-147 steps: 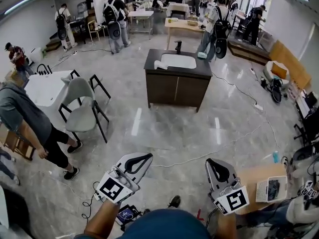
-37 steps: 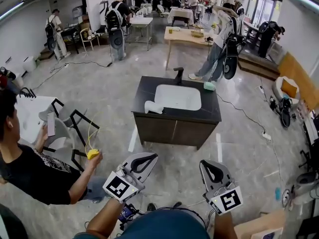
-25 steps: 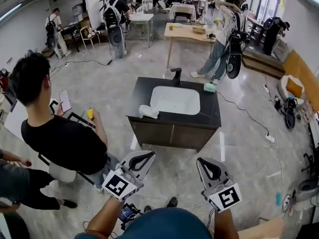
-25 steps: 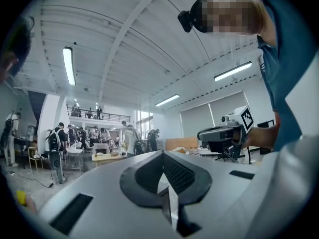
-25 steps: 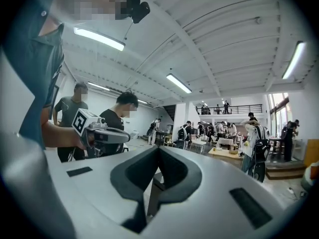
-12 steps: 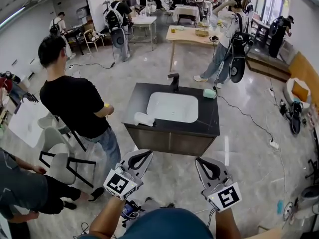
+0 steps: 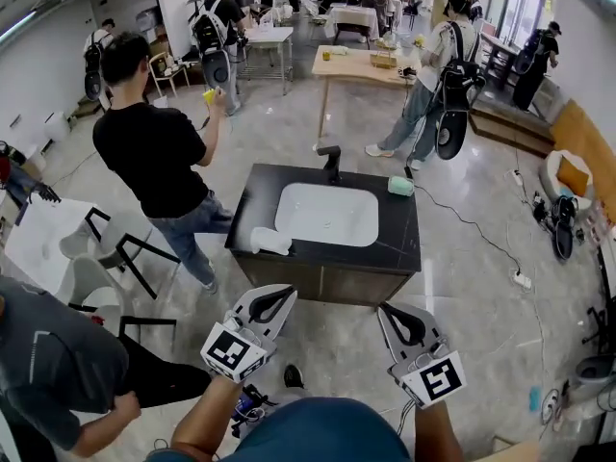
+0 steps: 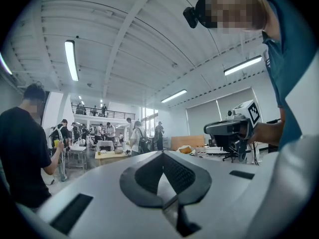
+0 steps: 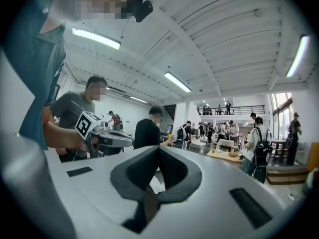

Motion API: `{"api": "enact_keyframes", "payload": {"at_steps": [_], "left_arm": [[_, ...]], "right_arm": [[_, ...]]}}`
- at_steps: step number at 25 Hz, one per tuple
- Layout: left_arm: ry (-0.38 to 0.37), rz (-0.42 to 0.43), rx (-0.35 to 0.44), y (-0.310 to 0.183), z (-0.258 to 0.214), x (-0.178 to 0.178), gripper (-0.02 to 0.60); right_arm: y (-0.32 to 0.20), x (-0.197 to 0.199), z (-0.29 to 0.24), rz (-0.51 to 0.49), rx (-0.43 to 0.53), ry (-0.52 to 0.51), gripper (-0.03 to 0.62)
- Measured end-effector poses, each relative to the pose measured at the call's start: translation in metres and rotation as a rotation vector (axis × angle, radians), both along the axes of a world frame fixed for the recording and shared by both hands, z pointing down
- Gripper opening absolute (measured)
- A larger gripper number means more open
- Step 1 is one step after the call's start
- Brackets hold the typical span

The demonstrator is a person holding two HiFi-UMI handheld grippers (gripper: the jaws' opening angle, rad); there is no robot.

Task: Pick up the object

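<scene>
Both the left gripper (image 7: 274, 304) and right gripper (image 7: 402, 323) hang low with fingers pinched together on nothing, I'd guess because the likely target, a white roll (image 7: 269, 241), sits out of reach on the sink surface (image 7: 404, 248).

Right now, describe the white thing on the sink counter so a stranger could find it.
Find the dark cabinet with a black top and white basin, standing alone mid-floor. On its near left corner, beside the basin, lies a white rolled bundle. The only other loose thing there, a pale green item, sits at the far right corner.
</scene>
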State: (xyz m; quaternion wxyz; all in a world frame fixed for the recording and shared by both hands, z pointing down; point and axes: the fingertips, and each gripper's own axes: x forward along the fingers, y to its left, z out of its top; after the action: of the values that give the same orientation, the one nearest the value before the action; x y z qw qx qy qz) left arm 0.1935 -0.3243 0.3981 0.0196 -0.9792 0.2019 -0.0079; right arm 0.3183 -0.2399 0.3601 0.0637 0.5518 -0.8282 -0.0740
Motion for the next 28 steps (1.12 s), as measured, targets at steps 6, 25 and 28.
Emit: {"api": "enact_keyframes", "payload": {"at_steps": [6, 25, 28], "left_arm": [[0.02, 0.064, 0.002, -0.037, 0.002, 0.008, 0.003], [-0.022, -0.056, -0.131, -0.179, 0.071, 0.02, 0.003], [-0.025, -0.115, -0.174, -0.206, 0.088, 0.027, 0.003]], "right_arm": [[-0.041, -0.003, -0.003, 0.044, 0.004, 0.018, 0.014], [-0.172, 0.024, 0.024, 0.006, -0.051, 0.01, 0.014], [-0.198, 0.035, 0.028, -0.042, -0.064, -0.01, 0.014]]}}
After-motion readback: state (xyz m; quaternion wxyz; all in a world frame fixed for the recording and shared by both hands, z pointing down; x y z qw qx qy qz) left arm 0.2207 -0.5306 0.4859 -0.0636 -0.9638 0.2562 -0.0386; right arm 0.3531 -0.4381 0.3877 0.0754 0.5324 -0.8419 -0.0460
